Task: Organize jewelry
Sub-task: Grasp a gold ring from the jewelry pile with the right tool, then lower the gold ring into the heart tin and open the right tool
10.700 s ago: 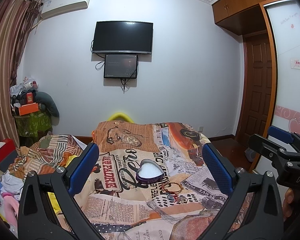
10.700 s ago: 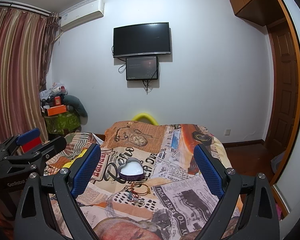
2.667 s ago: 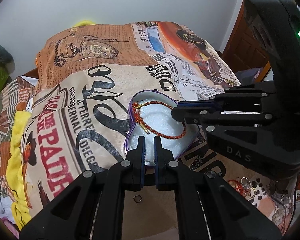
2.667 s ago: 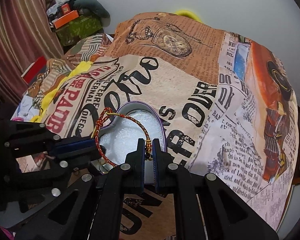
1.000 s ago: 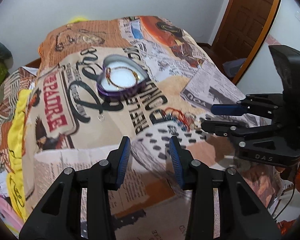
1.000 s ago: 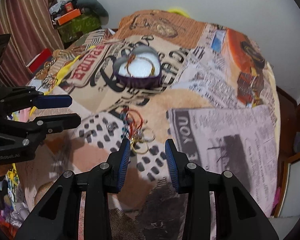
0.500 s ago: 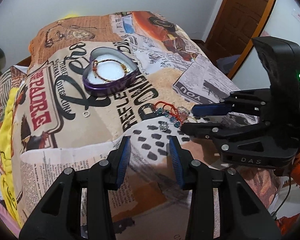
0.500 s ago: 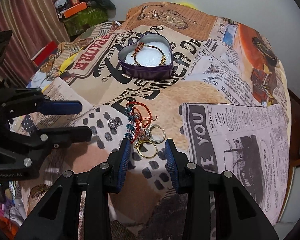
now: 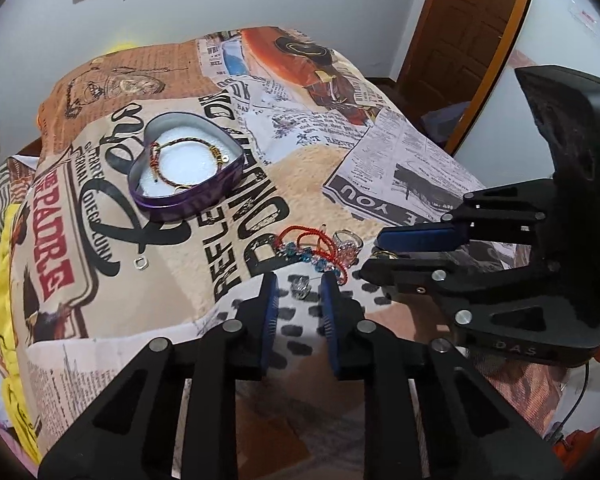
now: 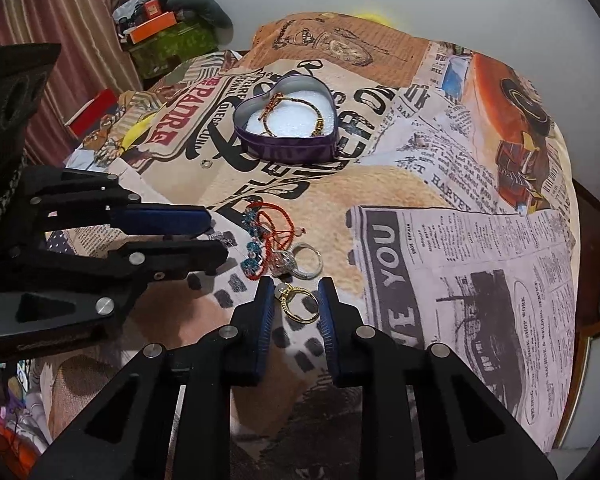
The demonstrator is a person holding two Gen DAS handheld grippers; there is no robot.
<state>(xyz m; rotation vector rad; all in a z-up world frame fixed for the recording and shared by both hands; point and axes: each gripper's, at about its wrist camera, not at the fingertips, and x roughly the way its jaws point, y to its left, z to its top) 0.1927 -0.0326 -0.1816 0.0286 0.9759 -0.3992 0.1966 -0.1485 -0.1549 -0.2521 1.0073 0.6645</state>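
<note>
Gold ring point(image 10: 298, 303): lies on the newsprint bedspread point(image 10: 440, 264), between the right gripper point(image 10: 293, 284) fingers, jaws just narrowed, pads not clearly pressing.
Neighbours: silver ring point(image 10: 300, 261), red cord bracelet point(image 10: 272, 220) just beyond.
Left gripper point(image 9: 299, 276): tilted down, jaws just narrowed around a small clear charm point(image 9: 300, 286), ungripped.
Heart tin point(image 9: 188, 168): farther off, holds a braided bracelet point(image 9: 180, 160).

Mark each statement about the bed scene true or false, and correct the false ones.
1. A braided bracelet lies inside the heart-shaped tin. True.
2. The tin's lid is on. False: it is open, with the white lining showing.
3. A gold ring lies between the right hand-held gripper's fingers. True.
4. The left hand-held gripper carries the red cord bracelet. False: the red cord bracelet lies on the bedspread, and only a small silver piece sits between its fingers.
</note>
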